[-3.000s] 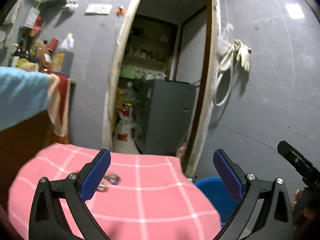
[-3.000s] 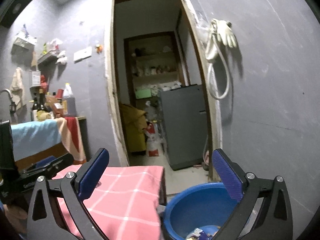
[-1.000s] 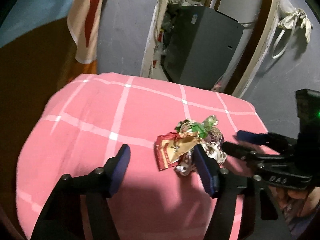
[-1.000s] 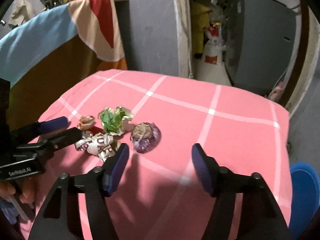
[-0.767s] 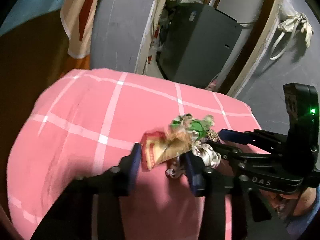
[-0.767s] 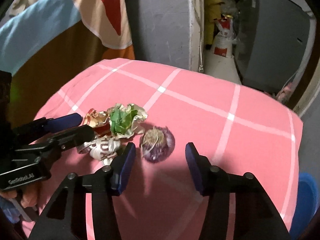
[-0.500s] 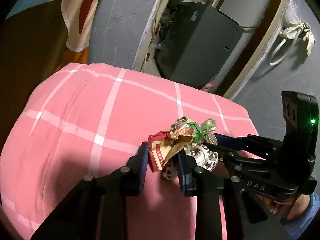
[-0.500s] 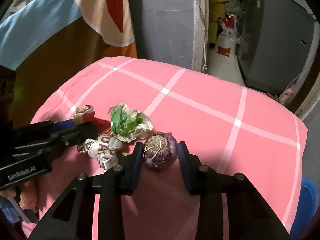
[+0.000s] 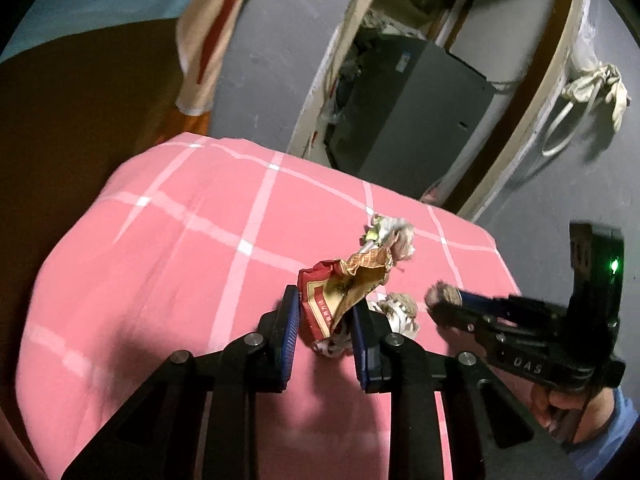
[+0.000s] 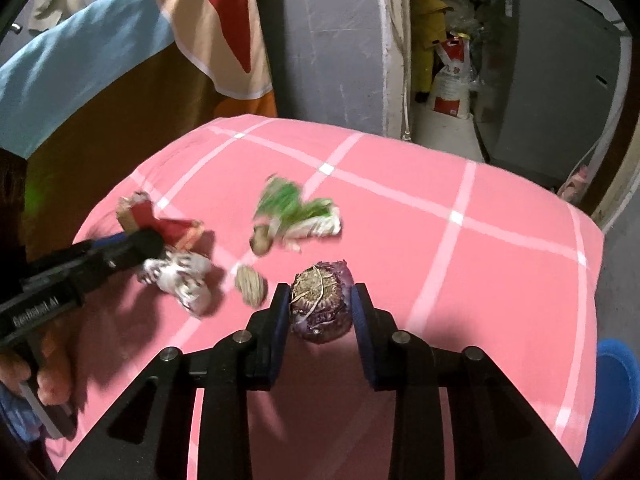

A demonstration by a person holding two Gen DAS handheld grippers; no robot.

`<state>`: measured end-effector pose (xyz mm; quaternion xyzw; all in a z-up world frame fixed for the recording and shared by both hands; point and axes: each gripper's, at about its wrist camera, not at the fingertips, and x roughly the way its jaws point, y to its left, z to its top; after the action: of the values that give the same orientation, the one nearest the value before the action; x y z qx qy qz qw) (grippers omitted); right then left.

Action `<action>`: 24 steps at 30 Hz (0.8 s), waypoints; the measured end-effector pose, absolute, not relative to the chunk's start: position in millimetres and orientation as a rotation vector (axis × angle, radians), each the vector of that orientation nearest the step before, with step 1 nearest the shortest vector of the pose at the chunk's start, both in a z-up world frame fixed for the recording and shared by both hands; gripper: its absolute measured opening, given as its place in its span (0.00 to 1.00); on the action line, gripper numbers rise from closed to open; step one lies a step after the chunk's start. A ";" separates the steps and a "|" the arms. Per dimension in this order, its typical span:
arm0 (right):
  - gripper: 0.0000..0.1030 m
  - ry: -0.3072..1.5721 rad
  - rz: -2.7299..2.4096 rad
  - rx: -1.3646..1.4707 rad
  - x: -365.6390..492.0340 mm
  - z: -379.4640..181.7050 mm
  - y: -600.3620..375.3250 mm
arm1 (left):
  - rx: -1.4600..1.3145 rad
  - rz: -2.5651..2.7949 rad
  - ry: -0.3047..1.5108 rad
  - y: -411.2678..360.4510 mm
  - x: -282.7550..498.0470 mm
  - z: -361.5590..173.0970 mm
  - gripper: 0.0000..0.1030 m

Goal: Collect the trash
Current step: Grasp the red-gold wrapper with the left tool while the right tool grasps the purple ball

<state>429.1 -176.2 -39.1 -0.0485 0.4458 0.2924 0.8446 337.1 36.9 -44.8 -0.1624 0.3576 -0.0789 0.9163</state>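
Note:
My left gripper point(image 9: 325, 312) is shut on a crumpled red and gold wrapper point(image 9: 342, 286), held just above the pink checked tablecloth point(image 9: 160, 264). My right gripper point(image 10: 320, 310) is shut on a purple ball of trash point(image 10: 320, 306). It also shows in the left wrist view point(image 9: 442, 295). A white printed wrapper point(image 10: 180, 276) lies under the left gripper point(image 10: 132, 250). A green and white wrapper point(image 10: 296, 212) and a small tan ball point(image 10: 251, 283) lie loose on the cloth, blurred.
A blue tub point(image 10: 618, 396) stands on the floor at the table's right edge. A grey cabinet point(image 9: 416, 116) stands in the doorway behind. A wooden counter draped with cloths point(image 10: 120, 40) is at the left. Gloves point(image 9: 600, 84) hang on the wall.
Both grippers came down to the trash pile and closed, the left on the red and gold wrapper, the right on the purple ball. The green wrapper and tan ball scattered.

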 end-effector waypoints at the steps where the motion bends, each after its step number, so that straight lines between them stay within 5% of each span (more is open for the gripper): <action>1: 0.27 0.934 0.616 -0.090 425.8 -39.3 -180.3 | -0.342 -0.155 0.723 37.1 333.2 -43.5 0.20; 12: 0.27 0.803 0.629 0.031 381.1 -16.8 -213.0 | -0.352 -0.145 0.597 30.4 294.8 -26.1 0.20; 24: 0.27 0.749 0.646 0.020 344.7 -7.7 -223.0 | -0.314 -0.161 0.676 11.9 268.7 -37.6 0.20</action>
<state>344.7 -223.0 -7.7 0.0097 0.3593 0.3101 0.8801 268.7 11.9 -37.6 -0.1534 0.3297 -0.0783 0.9282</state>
